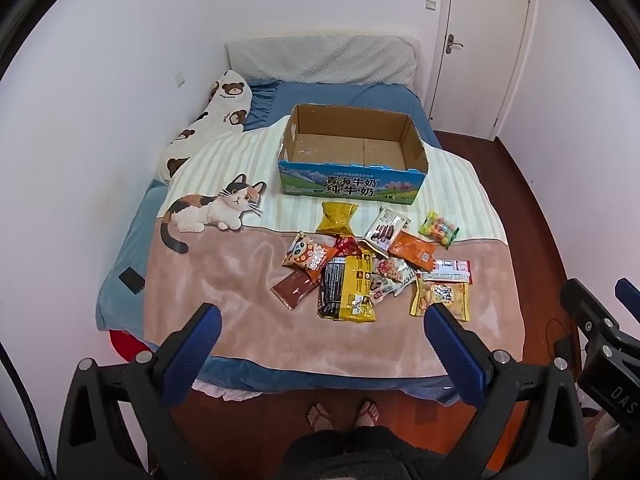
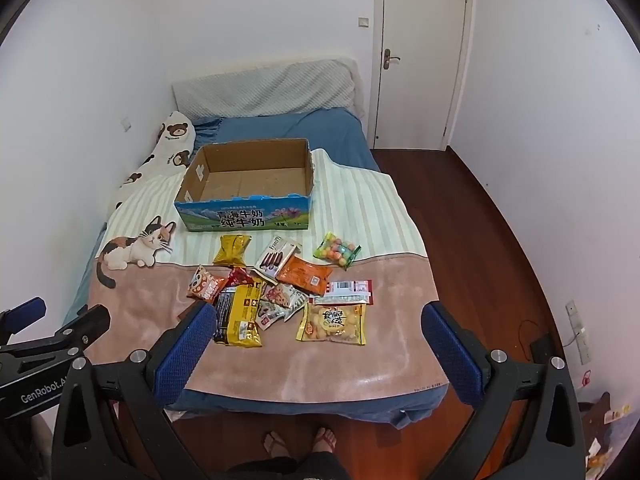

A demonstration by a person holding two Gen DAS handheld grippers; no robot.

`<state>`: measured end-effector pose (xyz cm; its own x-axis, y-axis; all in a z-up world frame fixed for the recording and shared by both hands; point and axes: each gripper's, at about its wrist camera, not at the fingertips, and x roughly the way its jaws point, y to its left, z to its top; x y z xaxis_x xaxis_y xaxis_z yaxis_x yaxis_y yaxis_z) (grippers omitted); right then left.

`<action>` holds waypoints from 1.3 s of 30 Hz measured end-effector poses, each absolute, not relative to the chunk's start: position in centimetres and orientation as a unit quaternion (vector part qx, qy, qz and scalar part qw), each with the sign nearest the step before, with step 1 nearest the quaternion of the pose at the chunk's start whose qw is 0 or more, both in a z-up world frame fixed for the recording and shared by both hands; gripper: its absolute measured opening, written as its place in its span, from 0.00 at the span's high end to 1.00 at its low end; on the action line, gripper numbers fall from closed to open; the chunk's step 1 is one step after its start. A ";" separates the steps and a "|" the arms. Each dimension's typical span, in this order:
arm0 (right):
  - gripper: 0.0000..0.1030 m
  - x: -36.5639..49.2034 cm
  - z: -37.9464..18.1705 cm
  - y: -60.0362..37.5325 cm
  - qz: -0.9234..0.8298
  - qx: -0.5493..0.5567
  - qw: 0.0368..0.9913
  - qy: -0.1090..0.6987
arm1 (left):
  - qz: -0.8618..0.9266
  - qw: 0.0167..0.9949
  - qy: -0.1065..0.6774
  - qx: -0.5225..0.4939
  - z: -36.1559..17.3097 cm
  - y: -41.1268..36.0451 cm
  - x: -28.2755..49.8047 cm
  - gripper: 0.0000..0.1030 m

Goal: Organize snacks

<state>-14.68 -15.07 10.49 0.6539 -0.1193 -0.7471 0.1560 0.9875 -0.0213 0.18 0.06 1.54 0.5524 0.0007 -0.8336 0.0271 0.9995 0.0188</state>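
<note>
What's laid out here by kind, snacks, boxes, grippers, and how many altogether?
Snack packets: 12, roughly, since the pile overlaps
Cardboard milk box: 1, empty
Grippers: 2, the left gripper and right gripper, both open
Total: 15

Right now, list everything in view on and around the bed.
cardboard box: one, brown with blue front, empty, mid-bed
snack packets: about a dozen, mixed colours, heaped before the box
cat blanket: one, pink and striped, under box and snacks
bear pillow: one, white, along the wall
dark flat object: one, bed's left edge
door: one, white, shut
left gripper: open, empty
right gripper: open, empty
feet: two, in sandals
</note>
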 end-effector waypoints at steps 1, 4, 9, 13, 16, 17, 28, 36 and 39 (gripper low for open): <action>0.00 -14.6 10.4 -15.0 -0.075 0.022 0.909 0.410 | -0.007 0.881 0.473 0.015 1.5 0.1 0.2 0.00; 0.00 -14.5 10.2 -14.8 -0.072 0.021 0.908 0.412 | -0.008 0.881 0.472 0.016 1.5 -0.1 0.1 0.00; 0.00 -14.1 10.1 -14.5 -0.069 0.020 0.906 0.417 | -0.009 0.881 0.473 0.016 1.4 -0.1 0.0 0.00; 0.00 -14.3 10.1 -14.5 -0.069 0.020 0.907 0.416 | -0.009 0.881 0.473 0.016 1.3 0.0 0.1 0.00; 0.00 -14.2 10.1 -14.4 -0.069 0.020 0.907 0.414 | -0.010 0.880 0.474 0.016 1.2 0.0 0.1 0.00; 0.00 -14.2 10.1 -14.3 -0.069 0.020 0.907 0.414 | -0.011 0.880 0.474 0.015 1.1 0.1 0.2 0.00; 0.00 -13.9 10.1 -14.0 -0.068 0.022 0.908 0.413 | -0.012 0.881 0.473 0.018 0.8 0.3 0.9 0.00; 0.00 -13.8 10.0 -14.2 -0.067 0.024 0.908 0.414 | -0.011 0.882 0.471 0.019 0.7 0.3 0.6 0.00; 0.00 -13.6 10.0 -14.1 -0.065 0.023 0.907 0.416 | -0.012 0.881 0.472 0.018 0.7 0.4 0.7 0.00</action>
<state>-13.57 -14.06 10.00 0.6459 -0.0987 -0.7570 0.1364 0.9906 -0.0127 0.71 0.36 0.69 0.5543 -0.0036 -0.8323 0.0381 0.9991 0.0210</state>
